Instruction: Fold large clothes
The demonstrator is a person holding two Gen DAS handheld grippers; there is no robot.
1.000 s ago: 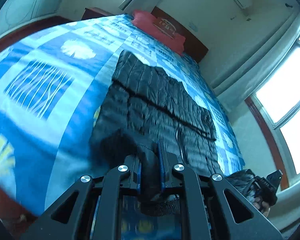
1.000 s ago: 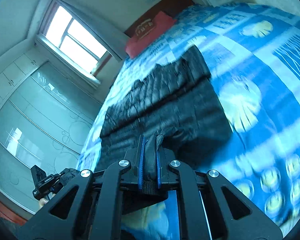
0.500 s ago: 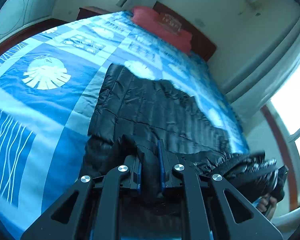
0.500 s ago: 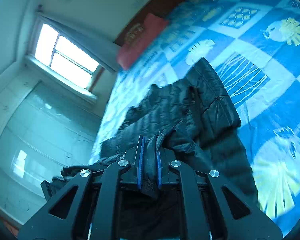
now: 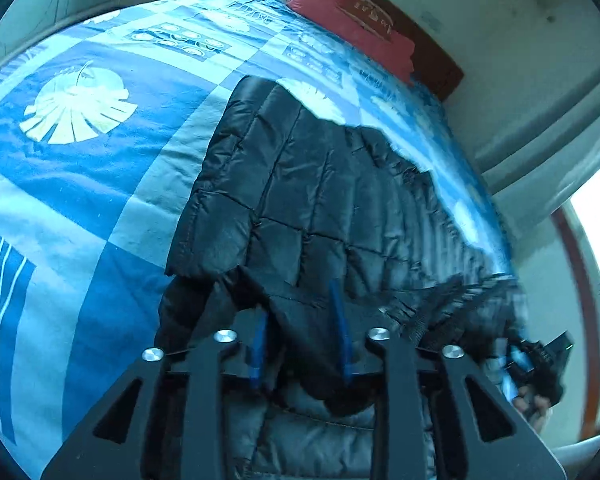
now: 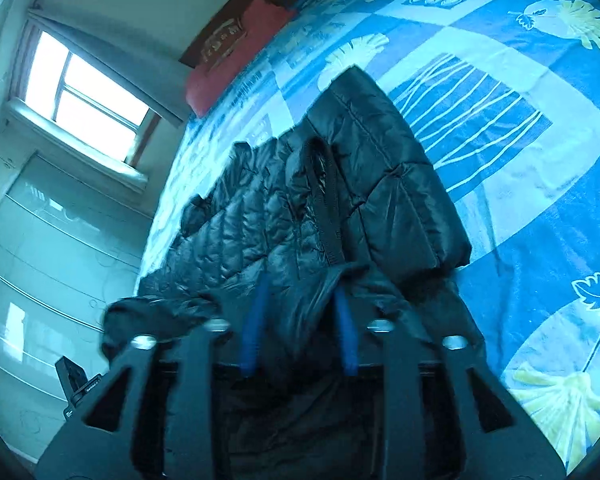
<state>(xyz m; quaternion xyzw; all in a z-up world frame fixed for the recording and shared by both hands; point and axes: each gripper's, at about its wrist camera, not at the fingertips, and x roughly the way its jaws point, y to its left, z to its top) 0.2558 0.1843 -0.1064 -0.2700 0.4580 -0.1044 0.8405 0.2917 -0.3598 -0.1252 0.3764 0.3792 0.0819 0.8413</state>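
A black quilted puffer jacket (image 5: 320,184) lies across the blue patterned bed cover (image 5: 80,184), with its near edge doubled over onto itself. My left gripper (image 5: 298,300) hovers low over that folded edge. Its jaws are opening, and the blue pads (image 5: 342,332) stand apart with a slack fold of jacket between them, not pinched. In the right wrist view the jacket (image 6: 380,184) shows its zipper and a folded sleeve. My right gripper (image 6: 302,286) is also opening, its pads (image 6: 256,320) wide around loose fabric. Each view shows the other gripper at its edge: the right gripper (image 5: 540,364) and the left gripper (image 6: 76,388).
A red pillow (image 5: 352,28) lies against the dark wooden headboard (image 5: 432,60) at the far end of the bed. A bright window (image 6: 88,100) and pale wardrobe doors (image 6: 40,260) line the jacket's far side. Bare bed cover (image 6: 520,200) stretches out beside the jacket.
Both grippers carried the jacket's near edge forward and down over the rest of the jacket. Their jaws, clamped on fabric before, now stand apart and the fold rests loose.
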